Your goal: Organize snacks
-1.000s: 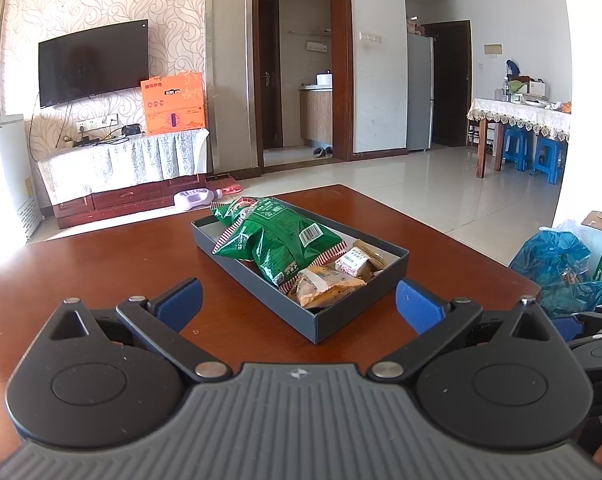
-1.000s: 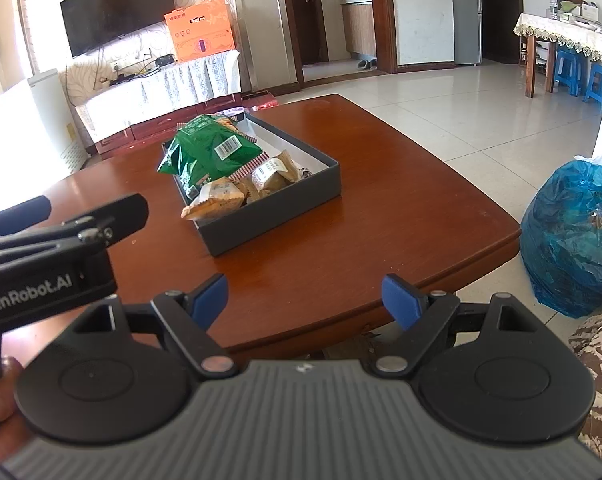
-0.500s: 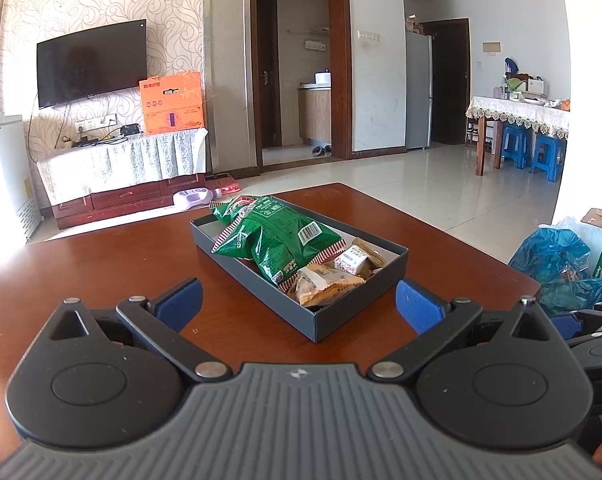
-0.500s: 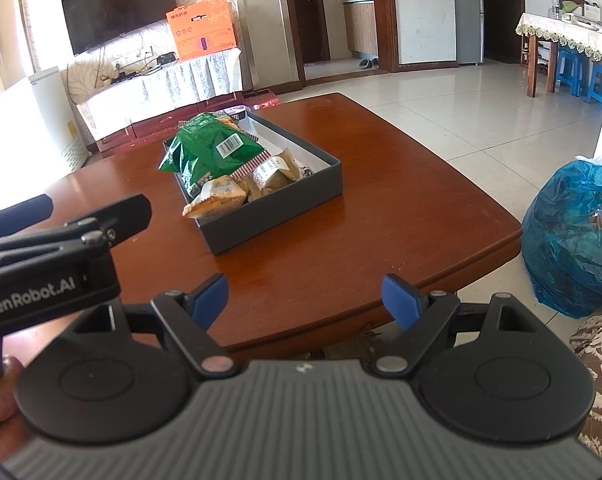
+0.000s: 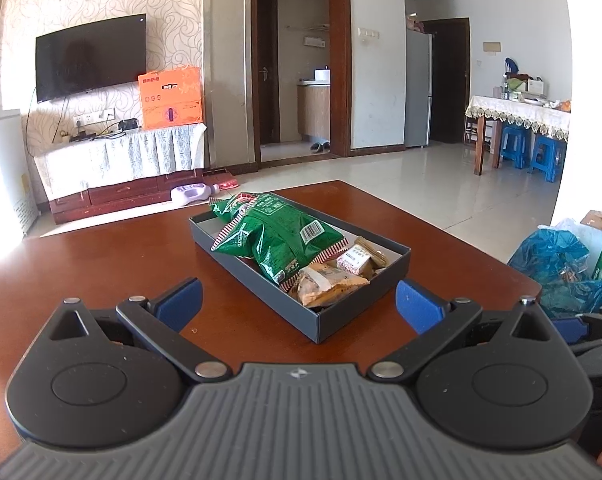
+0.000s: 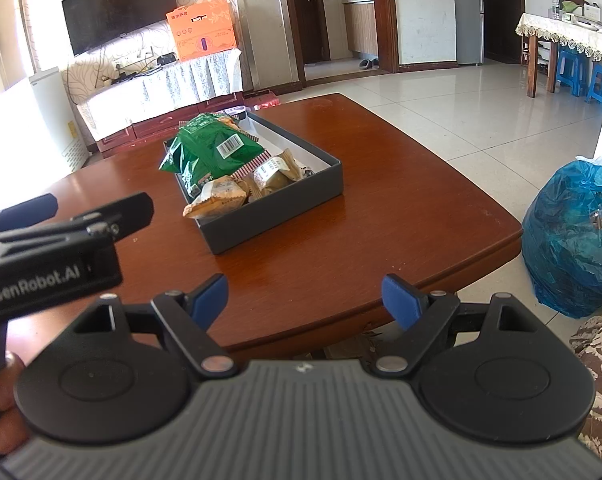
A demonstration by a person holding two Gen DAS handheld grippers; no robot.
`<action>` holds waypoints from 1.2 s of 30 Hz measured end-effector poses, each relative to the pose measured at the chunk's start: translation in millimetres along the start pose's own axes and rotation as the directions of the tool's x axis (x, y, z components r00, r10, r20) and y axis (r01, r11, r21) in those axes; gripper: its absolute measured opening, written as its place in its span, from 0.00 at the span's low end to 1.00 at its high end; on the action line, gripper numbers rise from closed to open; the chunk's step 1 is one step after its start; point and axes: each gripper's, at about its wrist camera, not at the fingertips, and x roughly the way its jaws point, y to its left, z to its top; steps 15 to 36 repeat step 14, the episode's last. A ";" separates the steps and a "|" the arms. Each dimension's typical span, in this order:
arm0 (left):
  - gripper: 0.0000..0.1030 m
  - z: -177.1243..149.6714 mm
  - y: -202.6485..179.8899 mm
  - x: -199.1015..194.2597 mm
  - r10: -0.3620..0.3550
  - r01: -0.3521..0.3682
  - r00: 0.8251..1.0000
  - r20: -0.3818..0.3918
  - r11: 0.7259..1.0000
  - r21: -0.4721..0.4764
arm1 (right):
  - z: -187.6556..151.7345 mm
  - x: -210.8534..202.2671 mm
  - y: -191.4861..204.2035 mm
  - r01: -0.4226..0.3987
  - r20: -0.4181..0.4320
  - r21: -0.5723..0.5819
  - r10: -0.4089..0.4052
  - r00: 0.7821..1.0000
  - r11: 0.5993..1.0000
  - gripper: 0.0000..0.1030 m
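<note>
Snacks: one green bag [image 5: 277,236], three small packets (one half hidden) | one tray [image 5: 357,316] | both grippers apart, empty

Bright daylight, left-side glare, sharp, fisheye-curved edges

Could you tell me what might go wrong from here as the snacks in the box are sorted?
The green bag overhangs the grey box rim, so lifting it could drag small packets out. The orange packet pokes over the near wall and might slip onto the table. Both grippers sit close together and could collide.
</note>
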 end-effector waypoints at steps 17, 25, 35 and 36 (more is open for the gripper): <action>1.00 0.4 5.2 6.5 0.077 -0.077 0.997 -0.007 0.997 -0.031 | 8.0 5.4 -11.8 0.005 0.019 0.071 -0.007 1.000 0.997 0.83; 1.00 0.4 5.2 6.5 0.077 -0.077 0.997 -0.007 0.997 -0.031 | 8.0 5.4 -11.8 0.005 0.019 0.071 -0.007 1.000 0.997 0.83; 1.00 0.4 5.2 6.5 0.077 -0.077 0.997 -0.007 0.997 -0.031 | 8.0 5.4 -11.8 0.005 0.019 0.071 -0.007 1.000 0.997 0.83; 1.00 0.4 5.2 6.5 0.077 -0.077 0.997 -0.007 0.997 -0.031 | 8.0 5.4 -11.8 0.005 0.019 0.071 -0.007 1.000 0.997 0.83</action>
